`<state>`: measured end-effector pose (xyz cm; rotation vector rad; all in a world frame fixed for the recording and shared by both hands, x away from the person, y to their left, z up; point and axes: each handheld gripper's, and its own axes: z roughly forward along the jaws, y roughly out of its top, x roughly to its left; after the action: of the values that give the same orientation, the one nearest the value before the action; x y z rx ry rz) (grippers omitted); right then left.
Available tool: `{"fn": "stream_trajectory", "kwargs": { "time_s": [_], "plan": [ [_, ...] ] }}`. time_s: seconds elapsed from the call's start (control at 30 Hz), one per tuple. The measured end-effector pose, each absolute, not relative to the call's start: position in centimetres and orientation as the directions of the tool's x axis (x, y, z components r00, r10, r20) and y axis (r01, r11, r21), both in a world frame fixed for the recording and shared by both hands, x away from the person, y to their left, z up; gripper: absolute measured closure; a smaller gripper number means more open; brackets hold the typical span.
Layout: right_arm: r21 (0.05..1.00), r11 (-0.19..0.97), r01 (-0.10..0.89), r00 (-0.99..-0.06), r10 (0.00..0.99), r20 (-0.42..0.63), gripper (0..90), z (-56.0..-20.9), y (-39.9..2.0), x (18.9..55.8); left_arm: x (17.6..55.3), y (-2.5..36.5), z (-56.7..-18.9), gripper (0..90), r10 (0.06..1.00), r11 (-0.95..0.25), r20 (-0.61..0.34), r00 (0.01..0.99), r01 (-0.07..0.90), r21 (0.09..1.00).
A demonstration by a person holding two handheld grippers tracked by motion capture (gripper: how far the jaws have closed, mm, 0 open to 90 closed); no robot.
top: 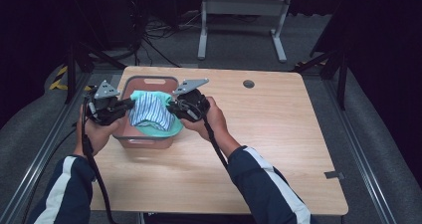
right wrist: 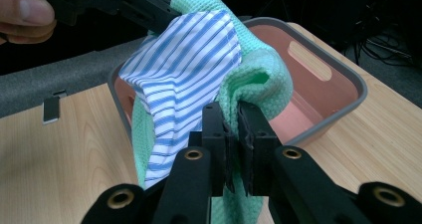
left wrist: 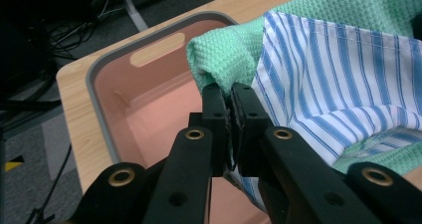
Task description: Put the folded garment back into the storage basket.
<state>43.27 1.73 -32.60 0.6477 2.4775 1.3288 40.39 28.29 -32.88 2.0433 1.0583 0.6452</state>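
A green waffle cloth (top: pixel 168 130) and a blue-striped white cloth (top: pixel 147 109) hang bunched together over a pink basket (top: pixel 149 79) with a grey rim, at the table's left. My left gripper (top: pixel 131 104) is shut on the bundle's left edge, where the green cloth (left wrist: pixel 224 55) meets the striped cloth (left wrist: pixel 338 74). My right gripper (top: pixel 172 107) is shut on the right edge, its pads pinching a fold of the green cloth (right wrist: pixel 268 74) beside the striped cloth (right wrist: pixel 184 64). Both cloths are held above the basket's inside (left wrist: pixel 149 114).
The wooden table (top: pixel 278 134) stretches to the right of the basket, with a round hole (top: pixel 249 83) near its far edge. A grey stand (top: pixel 244 25) and cables lie on the floor behind. Metal rails run along both table sides.
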Motion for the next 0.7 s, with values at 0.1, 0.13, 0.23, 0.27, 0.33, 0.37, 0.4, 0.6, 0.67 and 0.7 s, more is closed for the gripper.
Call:
{"fn": "stream_trajectory", "kwargs": {
  "time_s": [0.1,0.13,0.23,0.27,0.33,0.37,0.4,0.6,0.67,0.7],
  "plan": [
    [0.835,0.483,0.263,-0.869,0.495,-0.013,82.8,-32.6,2.3,43.5,40.4,28.8,-32.6,85.8,0.845,-0.393,0.113,0.522,0.465,0.793],
    [0.834,0.484,0.264,-0.871,0.491,-0.01,82.8,-32.6,2.7,43.7,40.4,29.0,-32.5,85.8,0.847,-0.392,0.112,0.52,0.467,0.793],
    [0.833,0.488,0.262,-0.874,0.486,-0.01,82.8,-32.7,3.6,44.0,40.5,29.5,-32.5,85.8,0.851,-0.399,0.128,0.508,0.47,0.787],
    [0.831,0.49,0.262,-0.874,0.485,-0.011,82.8,-32.8,3.9,44.1,40.6,29.6,-32.5,85.8,0.853,-0.396,0.126,0.506,0.472,0.788],
    [0.828,0.497,0.258,-0.877,0.481,-0.016,82.8,-32.9,4.5,44.4,40.8,29.8,-32.8,85.8,0.859,-0.402,0.141,0.492,0.477,0.782],
    [0.828,0.497,0.258,-0.877,0.48,-0.014,82.8,-33.0,4.9,44.6,40.9,29.8,-32.9,85.8,0.858,-0.407,0.149,0.491,0.476,0.779],
    [0.827,0.496,0.263,-0.877,0.48,-0.009,82.8,-33.1,5.1,44.8,41.1,29.8,-33.2,85.8,0.858,-0.41,0.149,0.491,0.482,0.774],
    [0.812,0.516,0.273,-0.878,0.479,-0.01,82.8,-34.1,6.5,45.6,41.9,29.9,-34.2,85.8,0.866,-0.414,0.157,0.475,0.505,0.758],
    [0.81,0.519,0.272,-0.877,0.48,-0.013,82.8,-34.3,6.6,45.7,42.0,30.0,-34.3,85.8,0.867,-0.413,0.155,0.474,0.509,0.755],
    [0.807,0.524,0.273,-0.876,0.482,-0.017,82.8,-34.5,6.8,45.9,42.1,30.0,-34.6,85.8,0.871,-0.411,0.154,0.467,0.517,0.751]
  ]
}}
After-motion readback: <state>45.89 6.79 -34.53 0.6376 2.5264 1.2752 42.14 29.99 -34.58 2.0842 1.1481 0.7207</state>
